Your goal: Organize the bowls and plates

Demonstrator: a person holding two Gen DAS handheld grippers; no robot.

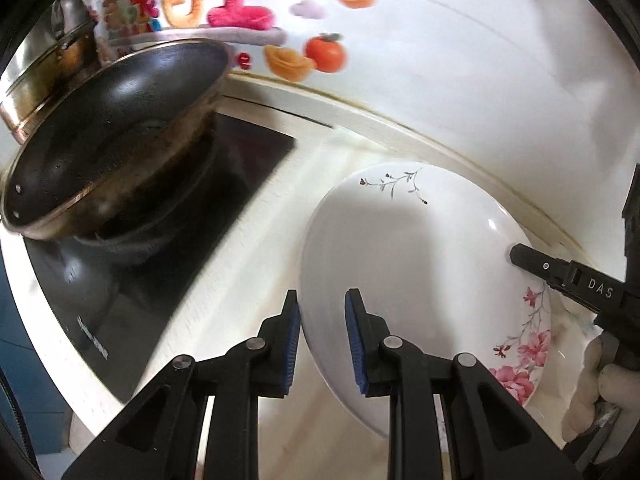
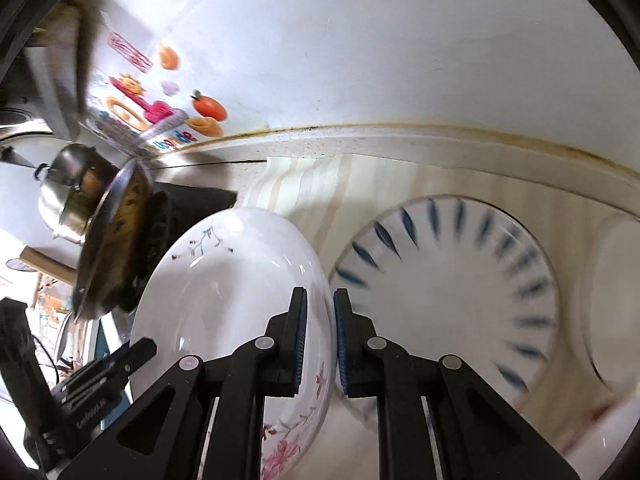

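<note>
A white floral plate (image 1: pixel 404 272) with pink blossoms is held tilted above the counter. My left gripper (image 1: pixel 322 344) straddles its left rim, with a gap between the blue pads (image 1: pixel 294 344) and the rim. My right gripper (image 2: pixel 320 340) is shut on the opposite rim of the floral plate (image 2: pixel 224 292). The right gripper also shows in the left wrist view (image 1: pixel 520 254) at the plate's right edge. A white plate with blue leaf marks (image 2: pixel 448 292) lies flat on the counter to the right.
A dark wok (image 1: pixel 112 136) sits on a black cooktop (image 1: pixel 168 240) to the left, with a steel pot (image 1: pixel 52 72) behind it. Another white dish (image 2: pixel 616 300) lies at the far right. The wall (image 1: pixel 460 60) with colourful stickers stands behind the counter.
</note>
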